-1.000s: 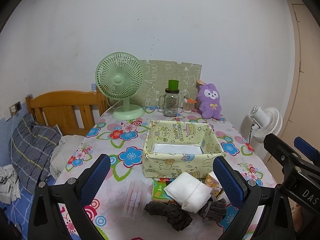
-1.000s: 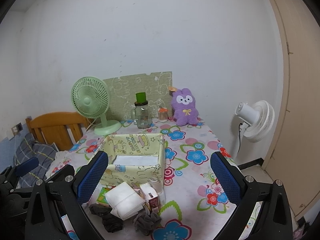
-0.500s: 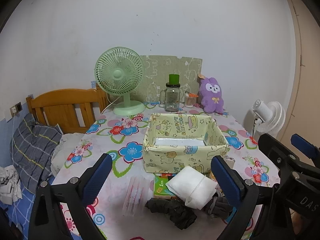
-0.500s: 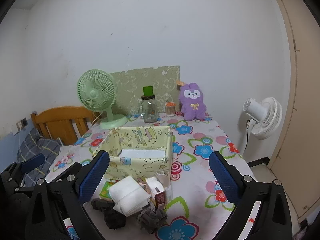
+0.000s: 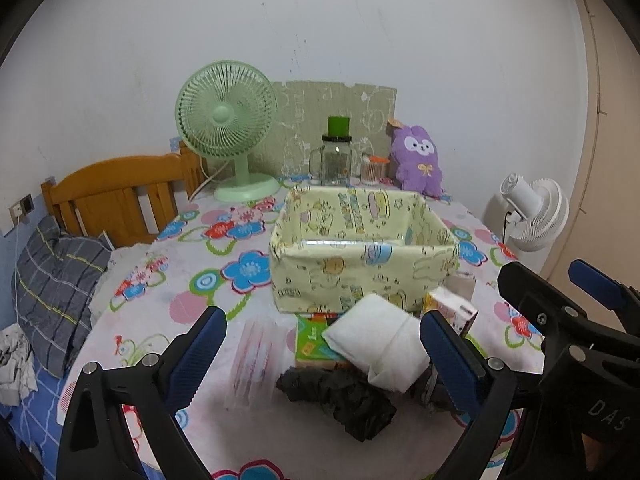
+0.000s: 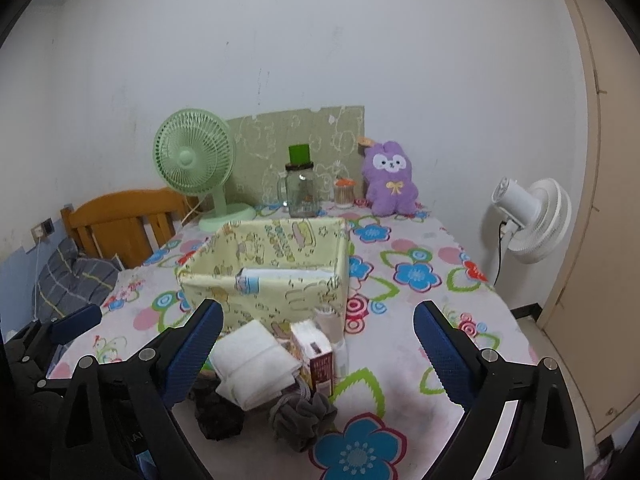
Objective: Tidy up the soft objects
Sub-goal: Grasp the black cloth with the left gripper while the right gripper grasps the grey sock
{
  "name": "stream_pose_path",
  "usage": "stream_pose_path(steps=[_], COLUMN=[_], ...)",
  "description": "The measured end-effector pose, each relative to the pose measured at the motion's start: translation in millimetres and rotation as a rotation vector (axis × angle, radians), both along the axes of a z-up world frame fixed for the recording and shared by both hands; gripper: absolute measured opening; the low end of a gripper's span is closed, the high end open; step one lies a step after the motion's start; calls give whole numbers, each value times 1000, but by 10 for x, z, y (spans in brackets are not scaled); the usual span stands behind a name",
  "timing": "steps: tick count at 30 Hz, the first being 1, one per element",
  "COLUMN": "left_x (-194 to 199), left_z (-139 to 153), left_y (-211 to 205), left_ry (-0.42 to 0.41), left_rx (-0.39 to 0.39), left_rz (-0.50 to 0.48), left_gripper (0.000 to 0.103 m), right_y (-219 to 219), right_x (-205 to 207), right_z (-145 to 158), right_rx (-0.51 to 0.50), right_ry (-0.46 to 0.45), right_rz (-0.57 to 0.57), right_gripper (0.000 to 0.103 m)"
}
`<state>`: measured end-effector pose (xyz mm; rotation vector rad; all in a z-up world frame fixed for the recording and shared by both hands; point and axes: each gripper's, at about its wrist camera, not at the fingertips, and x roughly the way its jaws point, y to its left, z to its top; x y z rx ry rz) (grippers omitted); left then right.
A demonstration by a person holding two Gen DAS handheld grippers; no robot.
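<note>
A folded white cloth [image 5: 380,340] [image 6: 252,364] lies in front of a yellow fabric storage box [image 5: 360,280] [image 6: 280,280] on the flowered table. A dark crumpled sock [image 5: 340,396] [image 6: 218,416] lies before it, and a grey one [image 6: 304,416] to its right. A purple plush bunny [image 5: 416,164] [image 6: 390,178] stands at the back. My left gripper [image 5: 320,356] is open and empty, hovering above the near pile. My right gripper [image 6: 316,348] is open and empty, also above the pile.
A small carton [image 6: 316,360] [image 5: 452,312], a green booklet [image 5: 312,340] and a clear plastic packet [image 5: 252,356] lie by the pile. A green desk fan [image 5: 228,128], a glass jar [image 5: 336,160], a wooden chair [image 5: 120,196] and a white floor fan [image 5: 536,216] surround the table.
Both grippers have moved forward and lower toward the table; the box and the pile look larger and nearer. Both stay open.
</note>
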<state>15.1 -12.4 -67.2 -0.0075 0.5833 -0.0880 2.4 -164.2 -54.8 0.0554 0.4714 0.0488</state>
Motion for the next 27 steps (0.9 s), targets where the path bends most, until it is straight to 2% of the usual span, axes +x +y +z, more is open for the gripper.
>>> stream_pose_path(steps=[24,27], left_x=[105,121], left_z=[-644,-697], left_y=[-49,-70], left_ry=[142,150], left_rx=[11,15], left_rz=[-7,-11], left_gripper=[92,88], right_y=[67,78], right_x=[140,173], right_z=[-670,-727], right_rx=[0,0], right_ry=[129,146], right_rz=[26,32], right_gripper=[91,90])
